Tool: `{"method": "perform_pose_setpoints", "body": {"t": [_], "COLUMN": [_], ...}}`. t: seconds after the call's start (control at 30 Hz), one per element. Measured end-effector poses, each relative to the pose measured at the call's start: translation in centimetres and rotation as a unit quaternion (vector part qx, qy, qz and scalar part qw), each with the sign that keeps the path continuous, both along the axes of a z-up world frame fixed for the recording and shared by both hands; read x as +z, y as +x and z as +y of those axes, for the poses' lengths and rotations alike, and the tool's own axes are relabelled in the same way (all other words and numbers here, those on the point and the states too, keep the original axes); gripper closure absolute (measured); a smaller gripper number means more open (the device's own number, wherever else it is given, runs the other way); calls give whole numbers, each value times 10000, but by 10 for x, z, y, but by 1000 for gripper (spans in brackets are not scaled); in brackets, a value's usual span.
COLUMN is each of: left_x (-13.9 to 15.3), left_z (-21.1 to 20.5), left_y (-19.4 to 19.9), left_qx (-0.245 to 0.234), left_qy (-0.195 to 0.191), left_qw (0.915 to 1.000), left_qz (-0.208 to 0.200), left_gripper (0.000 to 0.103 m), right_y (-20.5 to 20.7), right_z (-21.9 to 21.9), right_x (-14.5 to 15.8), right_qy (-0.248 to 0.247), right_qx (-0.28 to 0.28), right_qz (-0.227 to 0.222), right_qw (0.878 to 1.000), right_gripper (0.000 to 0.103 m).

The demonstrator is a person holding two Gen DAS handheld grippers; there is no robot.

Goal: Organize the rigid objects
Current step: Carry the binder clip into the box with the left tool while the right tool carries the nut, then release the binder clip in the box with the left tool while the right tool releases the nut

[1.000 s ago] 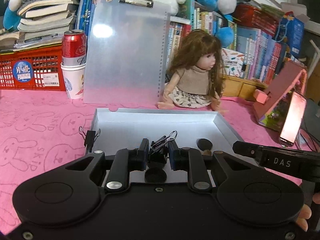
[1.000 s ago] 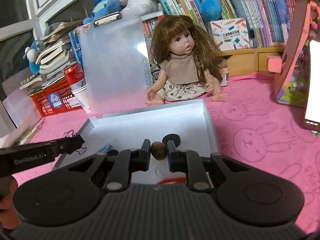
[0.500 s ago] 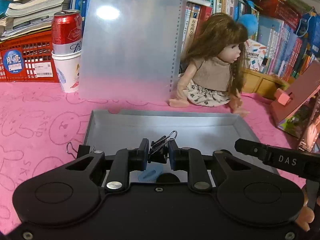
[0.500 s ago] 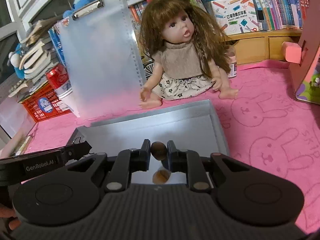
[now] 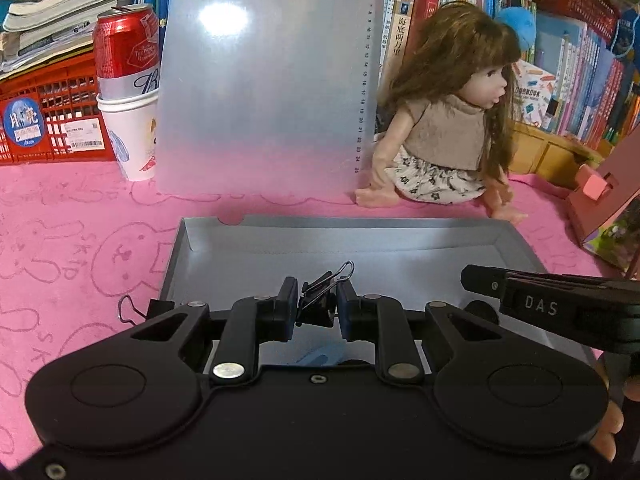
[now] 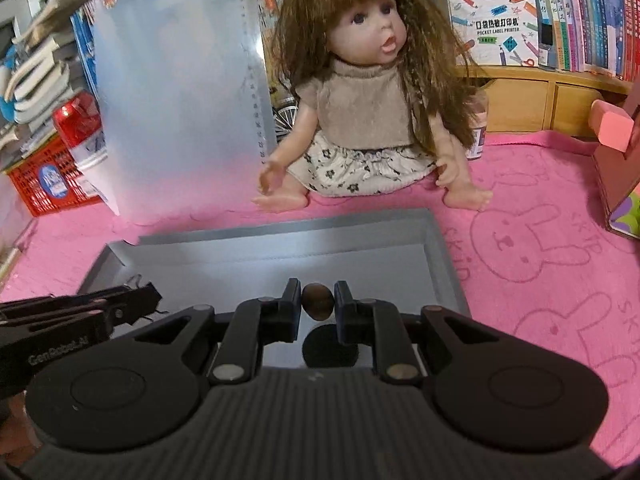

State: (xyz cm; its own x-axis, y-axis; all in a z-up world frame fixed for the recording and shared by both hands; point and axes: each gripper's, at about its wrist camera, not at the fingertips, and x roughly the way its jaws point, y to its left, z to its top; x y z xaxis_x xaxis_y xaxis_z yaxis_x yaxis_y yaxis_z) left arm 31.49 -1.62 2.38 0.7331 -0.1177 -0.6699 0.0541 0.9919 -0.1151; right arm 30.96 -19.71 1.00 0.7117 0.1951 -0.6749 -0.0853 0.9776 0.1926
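— What colours do I see past my black left tool [image 5: 318, 307]?
— Pink tabletop [image 5: 72, 240] with rabbit outlines, grey tray [image 5: 400, 240], red can [image 5: 127, 50].
— In my right tool [image 6: 317, 305]?
— A brown stone [image 6: 318, 302].

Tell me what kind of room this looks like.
Probably a child's bedroom or study corner at home. Rows of colourful upright books line a shelf at the back, a long-haired brown-haired doll in a beige top sits on a pink bunny-print cloth, and a blue plush toy perches among the books.
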Motion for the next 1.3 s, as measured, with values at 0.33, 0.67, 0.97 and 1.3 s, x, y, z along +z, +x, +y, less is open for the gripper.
{"method": "perform_pose_setpoints", "body": {"t": [0.33,0.67,0.97,1.3], "left_x": [-16,-18,-2,22], "left_z": [-1,-3,-3,4], "left_y": [5,3,-11,-46], "left_qx": [17,-46,-70,-201], "left_qy": [30,136,262,128], "left_qw": [9999,9999,9994,9985], "left_qz": [148,57,-198,-491], "left_gripper": [83,82,57,42], "right_y": [5,7,-8,-46], "right_z": [5,5,1,6], "right_x": [-13,-13,0,22], "right_qy": [-166,-212,-231,-438], "right_qx": [25,63,-17,244], "right_qz": [105,125,-148,-524], "right_qw": [9998,9997,9996,9974], "right_gripper": [81,78,44,28]}}
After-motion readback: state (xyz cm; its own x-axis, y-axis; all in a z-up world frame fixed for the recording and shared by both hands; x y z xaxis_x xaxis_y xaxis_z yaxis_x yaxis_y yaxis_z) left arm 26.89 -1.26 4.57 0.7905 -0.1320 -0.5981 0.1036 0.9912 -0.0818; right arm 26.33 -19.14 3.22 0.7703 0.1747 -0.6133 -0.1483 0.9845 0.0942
